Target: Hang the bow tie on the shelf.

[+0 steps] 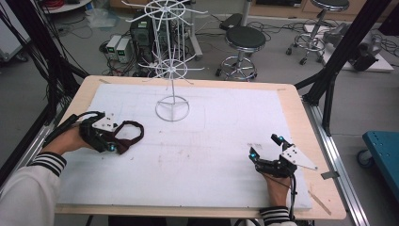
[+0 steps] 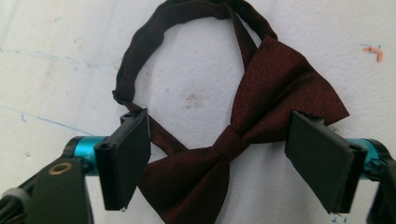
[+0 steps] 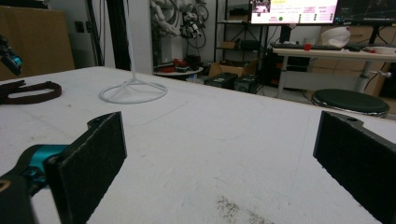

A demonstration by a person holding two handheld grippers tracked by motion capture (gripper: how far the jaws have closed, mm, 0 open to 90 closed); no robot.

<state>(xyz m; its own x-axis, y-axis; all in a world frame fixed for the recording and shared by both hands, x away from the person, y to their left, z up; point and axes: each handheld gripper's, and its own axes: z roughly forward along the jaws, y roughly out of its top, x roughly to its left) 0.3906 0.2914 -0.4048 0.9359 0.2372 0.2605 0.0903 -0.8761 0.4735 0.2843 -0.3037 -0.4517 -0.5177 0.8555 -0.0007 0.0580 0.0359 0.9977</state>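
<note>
Maroon bow tie (image 2: 243, 140) between spread left hand-held gripper (image 2: 217, 158) | right hand-held gripper (image 3: 219, 158) spread, empty

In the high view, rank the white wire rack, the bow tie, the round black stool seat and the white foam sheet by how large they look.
1. White foam sheet, by far the largest.
2. White wire rack, tall and spidery.
3 and 4. Round black stool seat and bow tie look alike in spread; the stool stands farther from the camera, so I won't rank them.
</note>
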